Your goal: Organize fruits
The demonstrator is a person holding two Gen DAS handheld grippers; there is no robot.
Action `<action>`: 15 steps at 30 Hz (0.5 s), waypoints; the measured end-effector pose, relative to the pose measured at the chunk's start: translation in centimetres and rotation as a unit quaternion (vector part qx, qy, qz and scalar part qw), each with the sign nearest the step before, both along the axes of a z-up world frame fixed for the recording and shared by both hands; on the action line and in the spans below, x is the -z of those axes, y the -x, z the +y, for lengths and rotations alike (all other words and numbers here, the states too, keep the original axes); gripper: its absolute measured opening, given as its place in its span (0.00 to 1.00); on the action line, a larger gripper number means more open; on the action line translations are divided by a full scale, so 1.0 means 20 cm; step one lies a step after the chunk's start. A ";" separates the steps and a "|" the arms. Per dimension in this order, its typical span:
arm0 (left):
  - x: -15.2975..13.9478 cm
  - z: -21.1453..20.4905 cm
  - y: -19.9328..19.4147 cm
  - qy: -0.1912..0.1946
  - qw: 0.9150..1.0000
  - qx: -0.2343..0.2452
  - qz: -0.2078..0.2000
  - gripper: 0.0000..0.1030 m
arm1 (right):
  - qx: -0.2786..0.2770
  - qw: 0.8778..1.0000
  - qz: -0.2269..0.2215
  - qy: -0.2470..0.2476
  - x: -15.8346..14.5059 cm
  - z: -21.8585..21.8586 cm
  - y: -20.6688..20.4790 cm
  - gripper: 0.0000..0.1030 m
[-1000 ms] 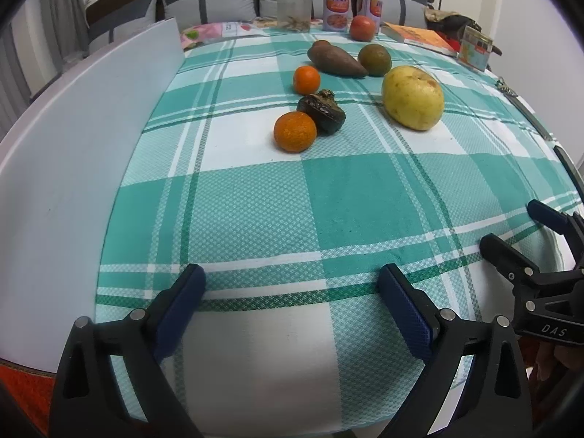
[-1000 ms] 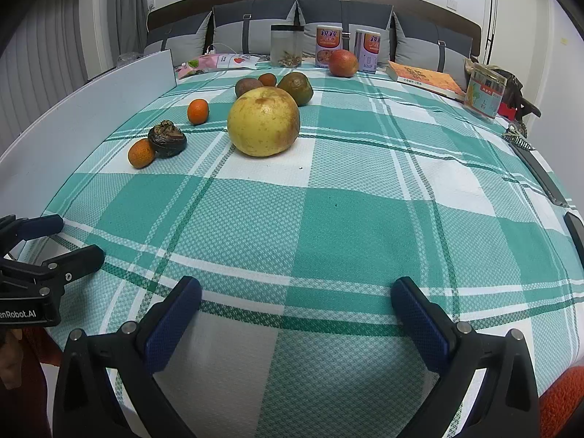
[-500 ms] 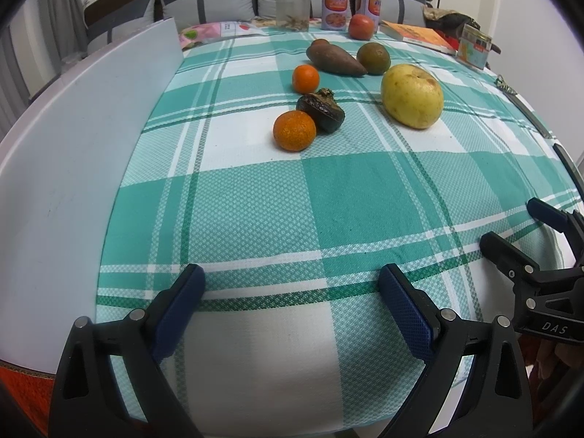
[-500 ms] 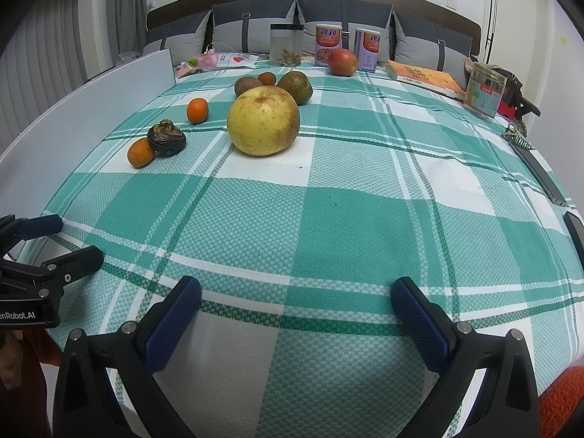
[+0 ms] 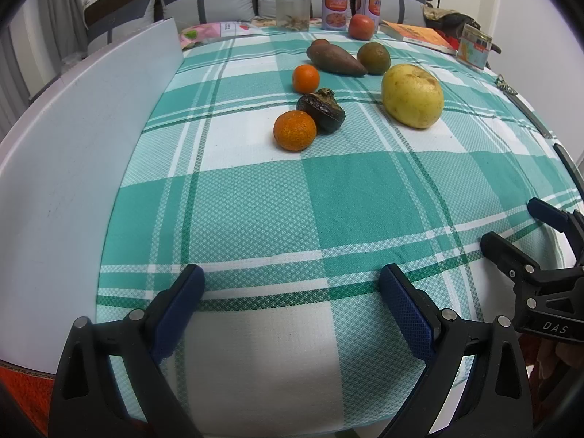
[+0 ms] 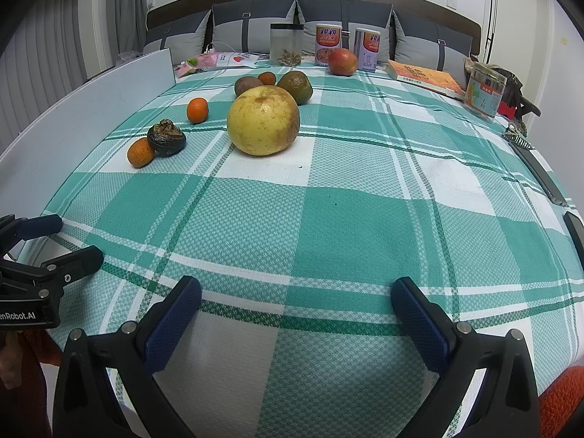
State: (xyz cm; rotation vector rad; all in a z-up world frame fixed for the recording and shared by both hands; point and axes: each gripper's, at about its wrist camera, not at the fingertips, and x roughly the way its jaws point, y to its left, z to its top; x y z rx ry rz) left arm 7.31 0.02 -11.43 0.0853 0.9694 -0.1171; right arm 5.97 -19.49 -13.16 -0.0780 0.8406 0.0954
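Observation:
Fruits lie on a green checked tablecloth (image 5: 328,200): a near orange (image 5: 294,130), a dark shrivelled fruit (image 5: 322,110) touching it, a second orange (image 5: 306,78), a brown sweet potato (image 5: 334,59), a green-brown citrus (image 5: 373,57), a big yellow pomelo (image 5: 412,95) and a red fruit (image 5: 361,26) at the back. The pomelo (image 6: 262,120) is centre in the right wrist view. My left gripper (image 5: 292,292) is open and empty at the near table edge. My right gripper (image 6: 295,303) is open and empty, beside it on the right (image 5: 511,230).
A white board (image 5: 84,127) stands along the table's left side. At the back are a clear jar (image 6: 286,44), two cans (image 6: 328,44), a book (image 6: 423,76), a small box (image 6: 485,91) and snack packets (image 6: 219,61). A dark strip (image 6: 536,171) lies at the right edge.
Both views are nearly unchanged; the left wrist view has shifted very slightly. No fruit has moved.

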 end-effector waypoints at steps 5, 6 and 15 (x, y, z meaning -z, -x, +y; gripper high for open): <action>0.00 0.00 0.00 0.000 1.000 0.000 0.000 0.95 | 0.000 1.000 0.000 0.000 0.00 0.00 0.00 1.00; 0.00 0.00 0.00 0.000 1.000 0.000 0.000 0.95 | 0.000 1.000 0.000 0.000 0.00 0.00 0.00 1.00; 0.00 0.01 0.00 0.001 1.000 0.004 -0.001 0.97 | 0.000 1.000 0.000 0.000 0.00 0.00 0.00 1.00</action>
